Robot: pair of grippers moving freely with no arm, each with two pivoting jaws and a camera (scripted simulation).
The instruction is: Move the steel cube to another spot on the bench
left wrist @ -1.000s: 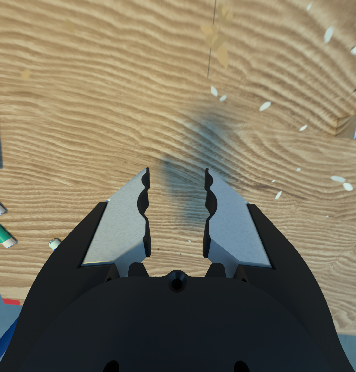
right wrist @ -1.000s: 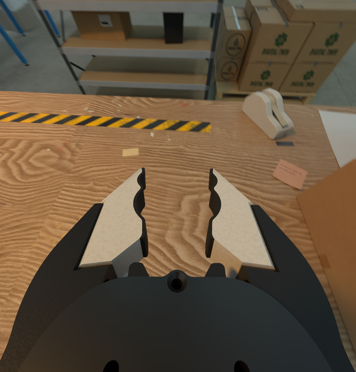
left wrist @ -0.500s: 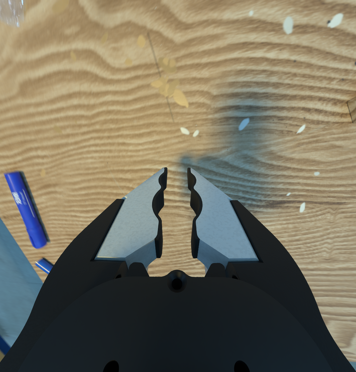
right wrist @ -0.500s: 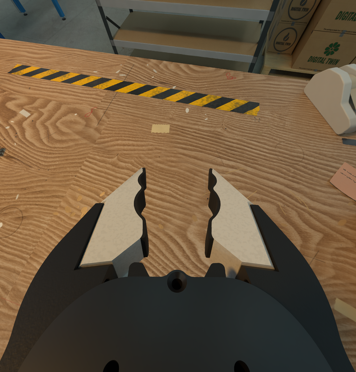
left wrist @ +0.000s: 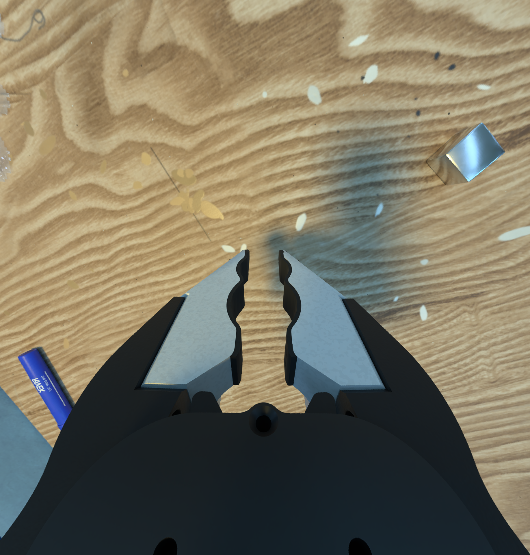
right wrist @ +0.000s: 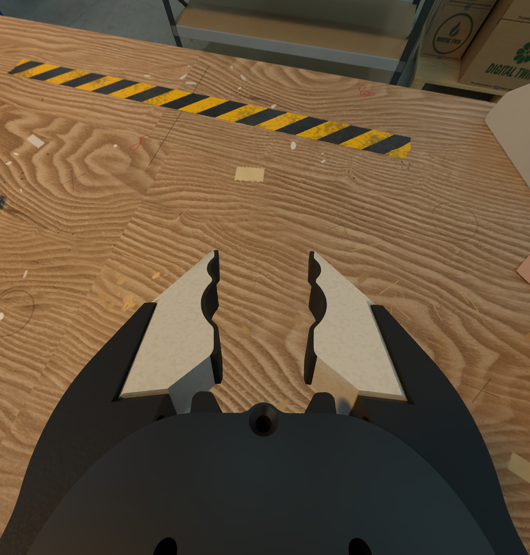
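The steel cube (left wrist: pixel 467 154) rests on the wooden bench (left wrist: pixel 197 105) at the far right of the left wrist view, well apart from the left gripper (left wrist: pixel 264 252). It is turned so that one corner points toward the near side; its faces look equal, so no long axis shows. The left gripper hangs over bare wood with its jaws parted by a narrow gap, holding nothing. A blue marker (left wrist: pixel 46 387) lies at the near left. The right gripper (right wrist: pixel 263 251) is spread wide and empty above the bench, with a yellow-and-black striped tape (right wrist: pixel 209 103) far ahead of it.
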